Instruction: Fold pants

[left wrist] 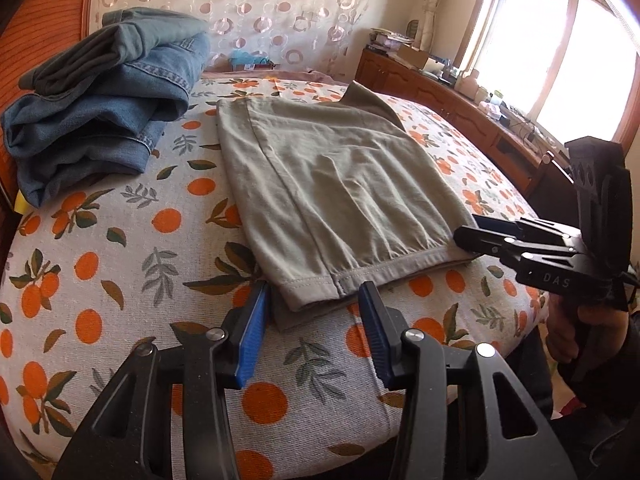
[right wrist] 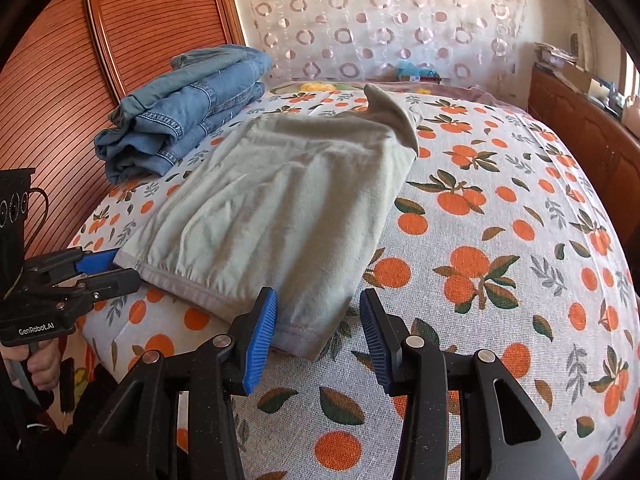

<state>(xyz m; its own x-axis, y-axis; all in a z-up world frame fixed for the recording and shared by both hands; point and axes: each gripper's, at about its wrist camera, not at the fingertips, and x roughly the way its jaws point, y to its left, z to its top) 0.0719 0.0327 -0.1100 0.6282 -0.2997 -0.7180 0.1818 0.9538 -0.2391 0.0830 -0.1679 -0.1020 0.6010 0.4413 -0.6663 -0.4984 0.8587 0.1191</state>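
Two hand-held grippers are held at the near hem of the folded khaki pants (left wrist: 328, 184), which lie mid-frame on the orange-print bed (left wrist: 120, 264). The left hand-held gripper (left wrist: 314, 300) and right hand-held gripper (right wrist: 318, 312) are each seen partly open, straddling a hem corner, pads not pressing. Folded jeans (left wrist: 100, 112) are stacked upper left.

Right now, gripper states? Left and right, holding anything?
Left gripper: open, pads either side of the near-left hem corner of the khaki pants, not clamped.
Right gripper: open, straddling the near-right hem corner, nothing held.
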